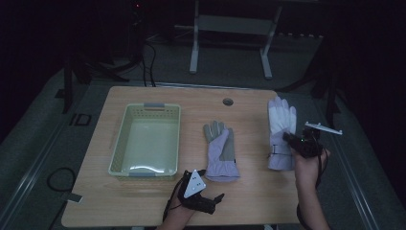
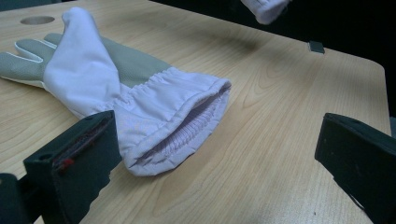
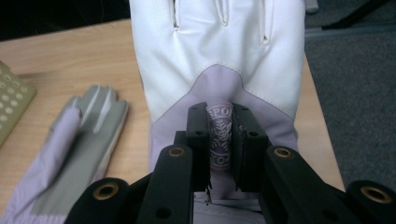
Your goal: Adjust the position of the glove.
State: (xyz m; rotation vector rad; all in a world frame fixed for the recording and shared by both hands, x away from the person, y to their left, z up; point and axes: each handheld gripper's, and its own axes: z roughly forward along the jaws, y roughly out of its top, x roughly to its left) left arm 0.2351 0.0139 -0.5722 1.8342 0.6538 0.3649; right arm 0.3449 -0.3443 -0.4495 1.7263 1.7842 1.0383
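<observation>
Right gripper (image 3: 219,140) pinching the white glove (image 1: 281,129); left gripper (image 2: 215,158) poised at the grey-palmed glove (image 2: 116,84).

The right jaws are clamped on a fold of the white glove's back near the cuff, at the bench's (image 1: 158,206) right side. The left jaws stand wide, just short of the other glove's open cuff at mid-bench. Judging by the empty basket (image 1: 146,139), lift the white glove straight and clear before carrying it over. The printed tab between the jaws is half hidden, and its wording unreadable.
</observation>
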